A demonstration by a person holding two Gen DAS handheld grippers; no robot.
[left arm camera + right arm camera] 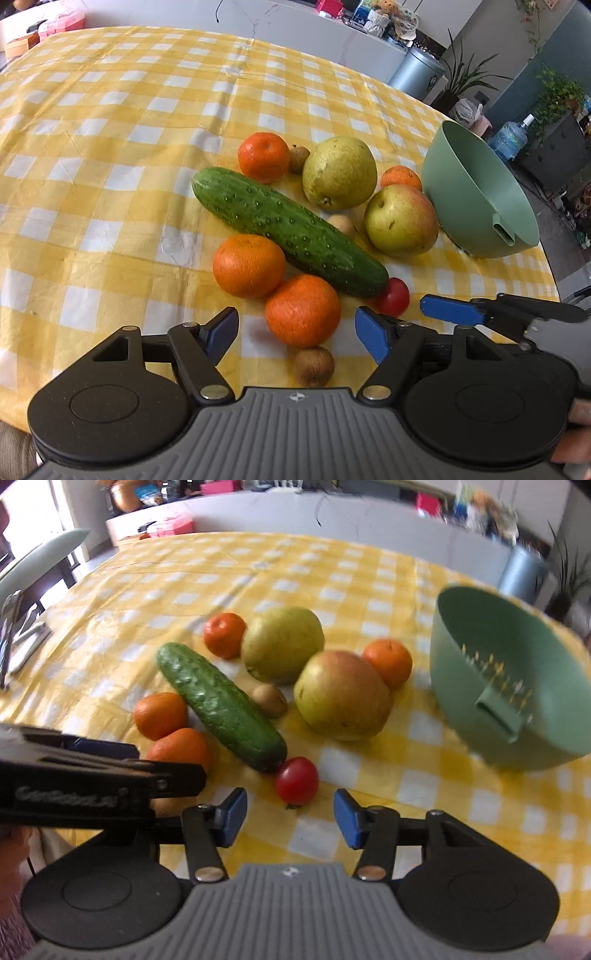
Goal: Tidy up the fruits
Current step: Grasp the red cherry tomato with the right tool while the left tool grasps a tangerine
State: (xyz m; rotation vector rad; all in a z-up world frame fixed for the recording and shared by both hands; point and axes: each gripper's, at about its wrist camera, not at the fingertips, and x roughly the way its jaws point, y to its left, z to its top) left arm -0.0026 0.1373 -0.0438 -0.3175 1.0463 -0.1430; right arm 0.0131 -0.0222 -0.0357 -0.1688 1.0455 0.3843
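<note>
Tabletop (110,110): yellow-and-white checked cloth, creased.
Counter (314,33): pale, cluttered, behind.
Bin (417,74): grey, cylindrical, beside the counter.
Plants (461,81): potted, far right.
Light: daylight, bright at left.

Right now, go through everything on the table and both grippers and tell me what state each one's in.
Left gripper: jaws open, around nothing, nearest tangerine just ahead.
Right gripper: jaws open, nothing held, cherry tomato just ahead.
Green bowl: tipped on its side, empty.
Cucumber: lying flat, whole.
Pear: on the cloth, whole.
Apple: on the cloth beside the bowl.
Nearest tangerine: unpeeled, untouched.
</note>
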